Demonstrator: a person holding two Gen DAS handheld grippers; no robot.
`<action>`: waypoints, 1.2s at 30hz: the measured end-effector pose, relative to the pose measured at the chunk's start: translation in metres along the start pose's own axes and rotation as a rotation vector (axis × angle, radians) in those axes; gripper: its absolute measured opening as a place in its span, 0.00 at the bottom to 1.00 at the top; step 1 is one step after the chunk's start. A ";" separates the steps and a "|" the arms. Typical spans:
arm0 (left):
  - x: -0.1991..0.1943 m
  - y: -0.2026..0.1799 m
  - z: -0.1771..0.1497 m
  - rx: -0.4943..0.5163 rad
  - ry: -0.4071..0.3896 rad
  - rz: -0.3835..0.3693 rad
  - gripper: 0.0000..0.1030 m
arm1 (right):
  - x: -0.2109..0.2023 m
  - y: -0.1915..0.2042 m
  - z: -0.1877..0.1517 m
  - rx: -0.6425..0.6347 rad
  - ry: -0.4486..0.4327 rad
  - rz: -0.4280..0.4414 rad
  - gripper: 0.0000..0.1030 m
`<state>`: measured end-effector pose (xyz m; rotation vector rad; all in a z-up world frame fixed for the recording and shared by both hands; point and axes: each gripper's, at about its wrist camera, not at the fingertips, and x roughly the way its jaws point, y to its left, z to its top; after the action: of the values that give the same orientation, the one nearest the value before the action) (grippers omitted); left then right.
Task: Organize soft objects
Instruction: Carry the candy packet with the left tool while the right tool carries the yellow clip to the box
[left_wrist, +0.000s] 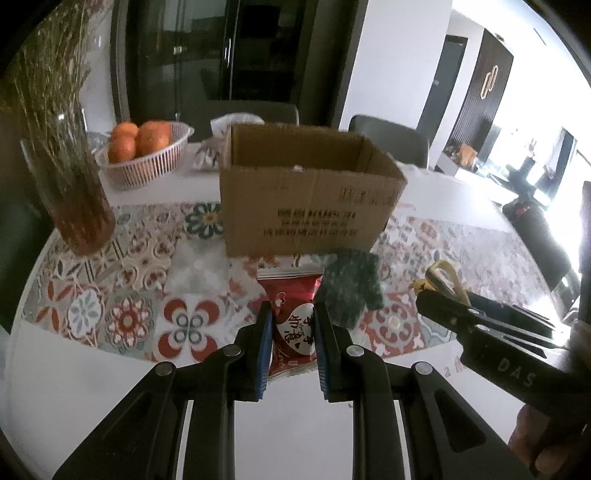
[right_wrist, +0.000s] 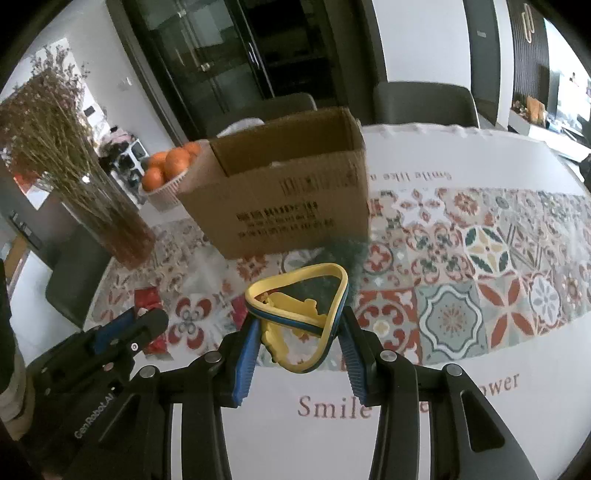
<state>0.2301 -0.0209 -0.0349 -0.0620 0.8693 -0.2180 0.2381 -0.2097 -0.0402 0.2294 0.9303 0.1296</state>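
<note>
My left gripper (left_wrist: 293, 314) is shut on a red snack packet (left_wrist: 293, 321) with a white heart, held between the blue pads just above the table. A dark green scouring pad (left_wrist: 351, 288) lies to its right, in front of the open cardboard box (left_wrist: 306, 195). My right gripper (right_wrist: 297, 325) is shut on a yellow and blue rubber ring (right_wrist: 299, 295) with a small yellow piece on it; it also shows in the left wrist view (left_wrist: 443, 277). The box (right_wrist: 284, 188) stands behind the ring. A clear plastic bag (left_wrist: 197, 269) lies left of the packet.
A vase of dried flowers (left_wrist: 70, 184) stands at the left. A white basket of oranges (left_wrist: 144, 155) sits behind it. The patterned runner (right_wrist: 480, 258) stretches to the right over the white tablecloth. Dark chairs (left_wrist: 391, 136) stand behind the table.
</note>
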 end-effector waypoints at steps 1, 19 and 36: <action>-0.003 0.000 0.004 0.001 -0.013 0.001 0.21 | -0.001 0.001 0.003 -0.002 -0.007 0.003 0.42; -0.015 0.003 0.059 0.023 -0.139 -0.005 0.21 | -0.016 0.019 0.058 -0.038 -0.141 0.023 0.42; -0.001 0.000 0.114 0.053 -0.210 0.016 0.21 | -0.005 0.023 0.116 -0.074 -0.196 0.024 0.42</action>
<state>0.3166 -0.0245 0.0391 -0.0278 0.6547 -0.2153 0.3280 -0.2043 0.0360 0.1808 0.7270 0.1602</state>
